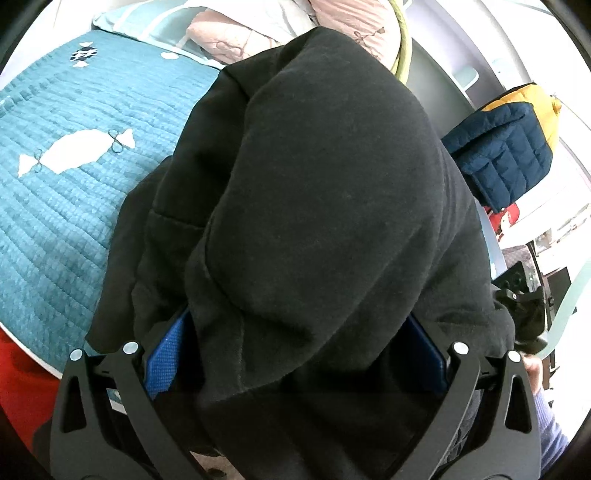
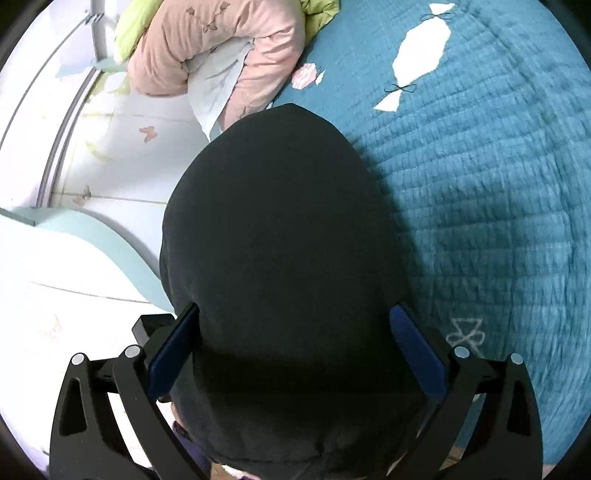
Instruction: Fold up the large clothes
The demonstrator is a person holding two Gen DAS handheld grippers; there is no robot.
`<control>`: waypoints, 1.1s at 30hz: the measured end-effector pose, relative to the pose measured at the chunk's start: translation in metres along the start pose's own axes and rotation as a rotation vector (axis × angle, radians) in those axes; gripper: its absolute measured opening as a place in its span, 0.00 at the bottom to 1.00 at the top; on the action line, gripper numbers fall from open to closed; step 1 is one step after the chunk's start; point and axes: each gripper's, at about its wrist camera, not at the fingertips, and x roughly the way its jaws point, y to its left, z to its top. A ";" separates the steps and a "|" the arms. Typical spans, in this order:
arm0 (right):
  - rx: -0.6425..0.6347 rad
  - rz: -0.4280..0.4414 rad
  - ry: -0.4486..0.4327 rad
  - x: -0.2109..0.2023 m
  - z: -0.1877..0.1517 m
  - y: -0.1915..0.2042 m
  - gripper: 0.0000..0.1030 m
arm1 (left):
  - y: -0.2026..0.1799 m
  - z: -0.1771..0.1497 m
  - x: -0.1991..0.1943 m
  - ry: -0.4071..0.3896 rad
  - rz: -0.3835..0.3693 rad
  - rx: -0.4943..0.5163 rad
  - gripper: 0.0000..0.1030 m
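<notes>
A large black garment [image 1: 314,192] fills the middle of the left wrist view, bunched and draped over my left gripper [image 1: 295,354]. Its blue pads [image 1: 166,362] stand wide apart with the cloth lying between and over them. In the right wrist view the same black garment [image 2: 280,236] lies thick between the blue pads [image 2: 173,350] of my right gripper [image 2: 295,347], whose jaws also stand wide. The garment hangs over the teal quilted bedspread [image 2: 480,203]. Whether either gripper pinches the cloth is hidden.
The teal bedspread [image 1: 66,192] has white candy patches. A pink quilt [image 2: 221,55] and a green one [image 2: 317,9] lie at the bed's head. A navy and yellow padded jacket [image 1: 509,147] hangs at right. White wardrobe doors [image 2: 55,129] are at left.
</notes>
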 end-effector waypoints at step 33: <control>0.015 -0.070 0.056 0.015 0.006 0.010 0.94 | 0.035 -0.107 -0.005 0.012 -0.218 -0.468 0.97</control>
